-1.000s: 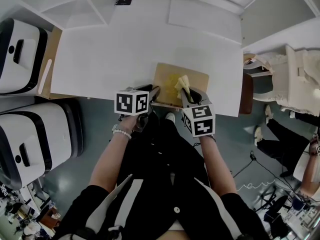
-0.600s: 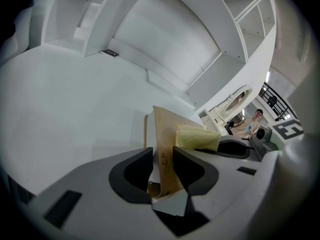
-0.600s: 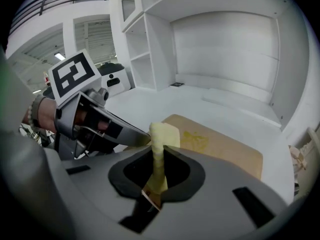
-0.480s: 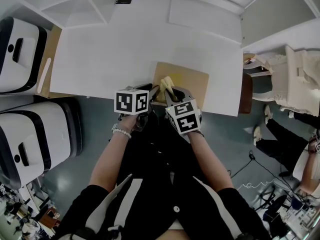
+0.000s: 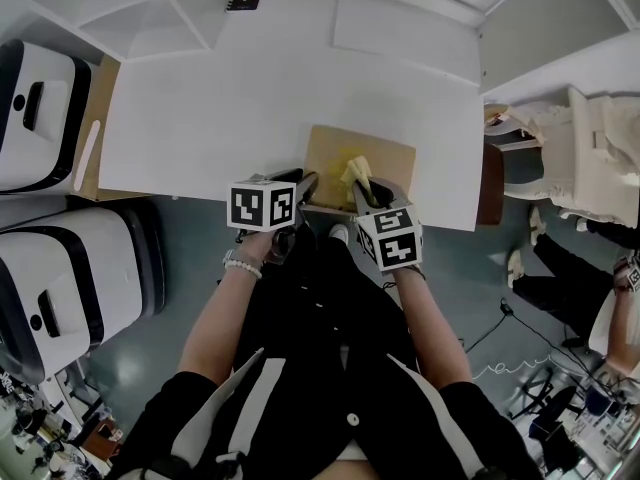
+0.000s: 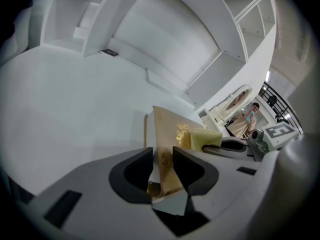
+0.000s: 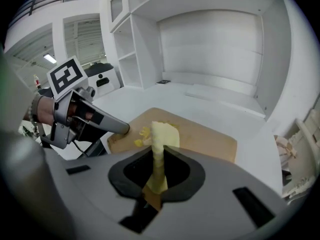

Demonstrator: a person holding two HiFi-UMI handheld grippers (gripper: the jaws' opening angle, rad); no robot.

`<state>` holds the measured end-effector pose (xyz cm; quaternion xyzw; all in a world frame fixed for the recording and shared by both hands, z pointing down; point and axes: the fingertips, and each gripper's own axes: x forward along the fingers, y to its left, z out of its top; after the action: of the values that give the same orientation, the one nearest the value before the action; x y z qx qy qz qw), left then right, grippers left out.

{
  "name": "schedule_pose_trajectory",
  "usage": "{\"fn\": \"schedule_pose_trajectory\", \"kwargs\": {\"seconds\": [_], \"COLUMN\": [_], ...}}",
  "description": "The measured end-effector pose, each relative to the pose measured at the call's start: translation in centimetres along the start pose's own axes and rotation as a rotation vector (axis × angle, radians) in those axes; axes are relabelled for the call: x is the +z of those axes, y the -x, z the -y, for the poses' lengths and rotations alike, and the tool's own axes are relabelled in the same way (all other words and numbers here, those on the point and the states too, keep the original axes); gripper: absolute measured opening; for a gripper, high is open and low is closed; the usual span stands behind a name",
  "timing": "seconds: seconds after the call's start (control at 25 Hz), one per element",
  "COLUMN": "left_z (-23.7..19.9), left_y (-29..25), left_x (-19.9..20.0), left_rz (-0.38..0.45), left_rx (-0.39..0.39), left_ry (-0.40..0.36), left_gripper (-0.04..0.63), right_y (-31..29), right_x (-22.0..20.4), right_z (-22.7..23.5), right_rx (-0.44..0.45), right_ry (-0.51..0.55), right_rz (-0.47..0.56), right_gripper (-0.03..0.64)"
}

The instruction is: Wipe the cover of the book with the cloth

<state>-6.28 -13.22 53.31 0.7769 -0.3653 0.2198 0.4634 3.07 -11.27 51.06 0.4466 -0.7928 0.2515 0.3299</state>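
We see the book (image 5: 388, 160) at the white table's (image 5: 250, 108) near edge. Our left gripper (image 6: 163, 160) clamps its near-left corner, while our right gripper (image 7: 159, 160) pinches the yellow cloth (image 7: 164, 134) — its free end on the cover.

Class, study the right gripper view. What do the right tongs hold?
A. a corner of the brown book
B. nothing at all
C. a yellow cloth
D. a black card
C: the yellow cloth is pinched between the jaws of the right tongs, with its free end over the brown book.
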Motion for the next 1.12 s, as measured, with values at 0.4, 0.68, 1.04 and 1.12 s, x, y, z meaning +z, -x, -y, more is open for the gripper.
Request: {"fn": "schedule_pose_trajectory", "kwargs": {"seconds": [0.4, 0.68, 1.04, 1.12], "left_z": [0.1, 0.1, 0.1, 0.1], "left_y": [0.0, 0.0, 0.0, -0.1], "left_x": [0.1, 0.1, 0.1, 0.0], "left_rz": [-0.005, -0.009, -0.008, -0.008], "left_rx": [0.003, 0.003, 0.006, 0.005], "left_ry": [-0.011, -0.007, -0.008, -0.007], "left_gripper": [0.126, 0.126, 0.126, 0.126], "right_y": [2.8, 4.5, 5.2, 5.4], "right_x": [-2.8, -4.6, -5.2, -4.8], "right_z": [5.2, 7.7, 8.3, 7.9], "right_rx": [-0.115, -0.161, -0.182, -0.174], "right_ry": [-0.082, -0.145, -0.143, -0.138], "right_rz": [-0.023, -0.033, -0.044, -0.029], "right_gripper": [0.037, 0.037, 0.037, 0.035]}}
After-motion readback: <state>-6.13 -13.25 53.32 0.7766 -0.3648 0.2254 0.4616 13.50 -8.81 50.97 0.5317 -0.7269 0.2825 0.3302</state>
